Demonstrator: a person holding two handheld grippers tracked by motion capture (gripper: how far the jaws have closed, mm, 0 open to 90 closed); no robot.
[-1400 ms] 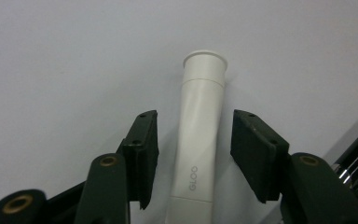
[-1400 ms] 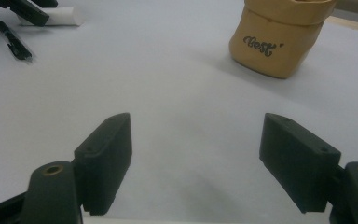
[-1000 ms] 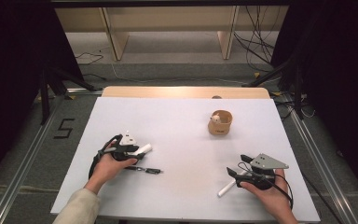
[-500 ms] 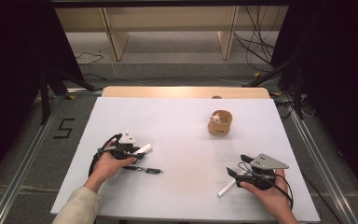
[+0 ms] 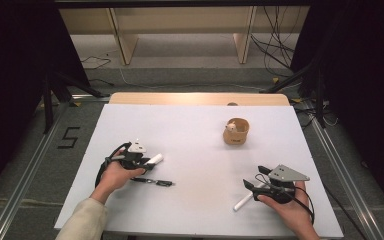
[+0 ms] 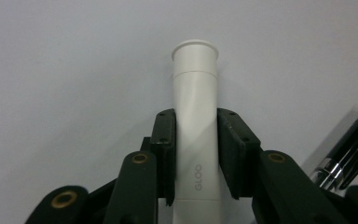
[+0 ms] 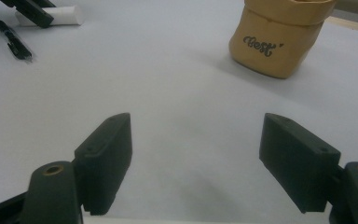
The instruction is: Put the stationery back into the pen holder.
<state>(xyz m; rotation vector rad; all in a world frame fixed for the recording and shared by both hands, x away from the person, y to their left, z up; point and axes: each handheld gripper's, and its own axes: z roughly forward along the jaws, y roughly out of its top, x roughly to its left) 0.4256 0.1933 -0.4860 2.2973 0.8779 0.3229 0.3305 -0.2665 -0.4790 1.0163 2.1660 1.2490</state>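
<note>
A white glue stick (image 6: 196,107) lies on the white table (image 5: 195,145) between my left gripper's (image 6: 196,140) jaws. They have just been closing, and both pads now press on its sides. In the high view that left gripper (image 5: 147,162) is at the table's left, with the glue stick's cap (image 5: 156,159) poking out to the right. A black pen (image 5: 152,182) lies just in front of it. My right gripper (image 5: 254,176) rests at the front right, open, over a second white stick (image 5: 242,201). Nothing is between the jaws of my right gripper (image 7: 198,135).
A tan paper pot (image 5: 236,131) with dark lettering stands right of centre toward the back, ahead of my right gripper in its view (image 7: 279,37). A wooden strip (image 5: 195,98) borders the table's far edge. Dark stands and cables surround the table.
</note>
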